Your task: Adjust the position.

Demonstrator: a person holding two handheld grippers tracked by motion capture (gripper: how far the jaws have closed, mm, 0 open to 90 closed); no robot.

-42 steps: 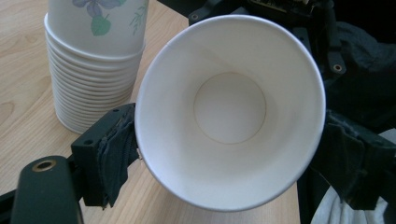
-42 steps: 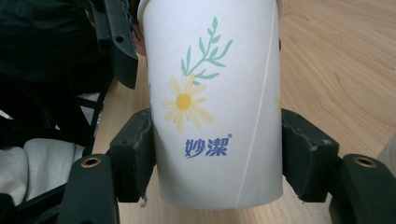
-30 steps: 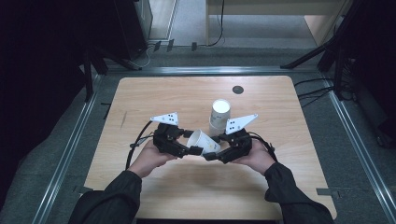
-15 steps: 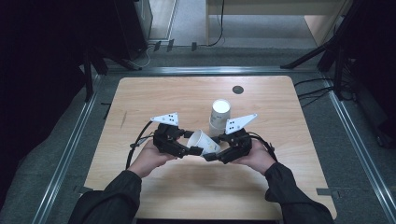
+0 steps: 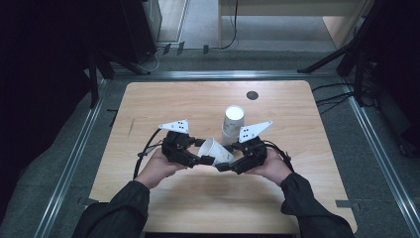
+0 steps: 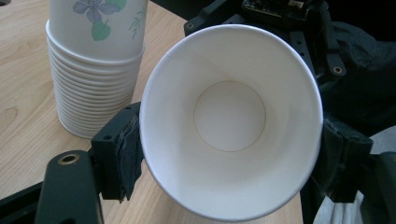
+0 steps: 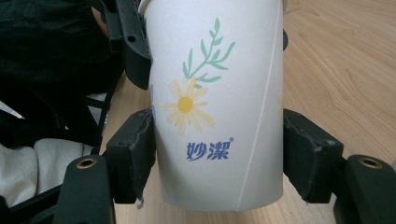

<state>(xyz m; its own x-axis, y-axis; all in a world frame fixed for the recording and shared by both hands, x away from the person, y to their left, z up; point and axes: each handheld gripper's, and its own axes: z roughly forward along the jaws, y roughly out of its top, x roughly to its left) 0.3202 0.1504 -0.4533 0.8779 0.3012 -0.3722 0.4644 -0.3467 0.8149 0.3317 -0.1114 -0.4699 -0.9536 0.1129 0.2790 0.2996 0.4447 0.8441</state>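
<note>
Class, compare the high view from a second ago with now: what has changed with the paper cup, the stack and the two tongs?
Nothing visibly changed: both tongs, left and right, still grip the single paper cup, and the stack of cups stands as before.

A wooden table (image 5: 163,99) sits on a grey floor (image 5: 208,20). A small dark round spot (image 5: 252,95) is on the table near its far edge. Black cables (image 5: 337,94) lie on the floor just right of the table.

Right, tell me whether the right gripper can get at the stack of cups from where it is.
Probably not yet: the right gripper is shut on the single cup, as is the left gripper. The stack stands close behind, nothing between.
</note>
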